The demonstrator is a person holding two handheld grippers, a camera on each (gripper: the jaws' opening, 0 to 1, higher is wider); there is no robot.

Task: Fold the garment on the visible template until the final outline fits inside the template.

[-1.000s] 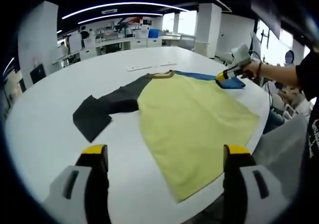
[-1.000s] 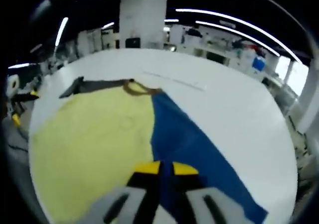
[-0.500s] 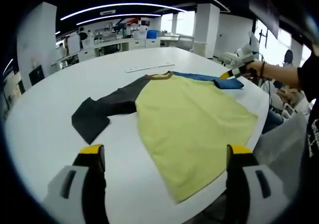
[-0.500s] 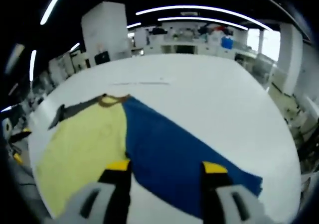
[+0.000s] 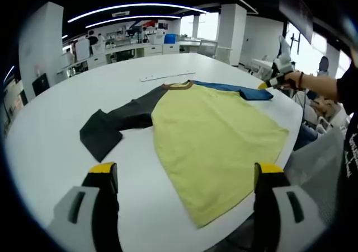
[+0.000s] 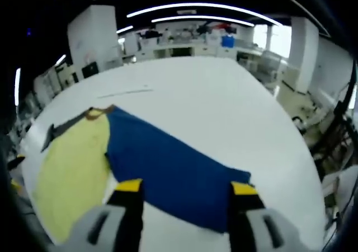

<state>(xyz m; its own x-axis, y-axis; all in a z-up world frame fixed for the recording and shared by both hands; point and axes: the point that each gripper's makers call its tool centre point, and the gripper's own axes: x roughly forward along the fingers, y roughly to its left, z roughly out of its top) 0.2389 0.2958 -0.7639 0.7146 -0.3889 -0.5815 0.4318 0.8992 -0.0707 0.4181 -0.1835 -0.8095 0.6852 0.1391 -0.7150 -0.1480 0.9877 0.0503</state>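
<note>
The left gripper (image 5: 184,176) hovers with its yellow-tipped jaws spread wide and nothing between them, low over the near edge of a large white table (image 5: 50,145). The right gripper (image 6: 187,187) is likewise wide open and empty, poised just above the end of the blue sleeve (image 6: 173,171); whether the tips brush the cloth is hard to tell. In the left gripper view the right gripper also shows at the far right, held in a person's hand (image 5: 292,81) beside that sleeve's cuff. The garment (image 5: 212,134) lies flat on the table: a shirt with a pale yellow body, a brown collar (image 5: 179,85), a dark grey sleeve (image 5: 114,123) and the blue sleeve. Its long axis runs from the collar, which points toward the table's far side, to the hem near the table edge closest to the left gripper. The sleeves stretch out to opposite sides, the grey one bent at its end. A thin white strip (image 5: 166,75) lies on the table beyond the collar. Around the table is an open office with white pillars, ceiling light strips and cluttered desks.
</note>
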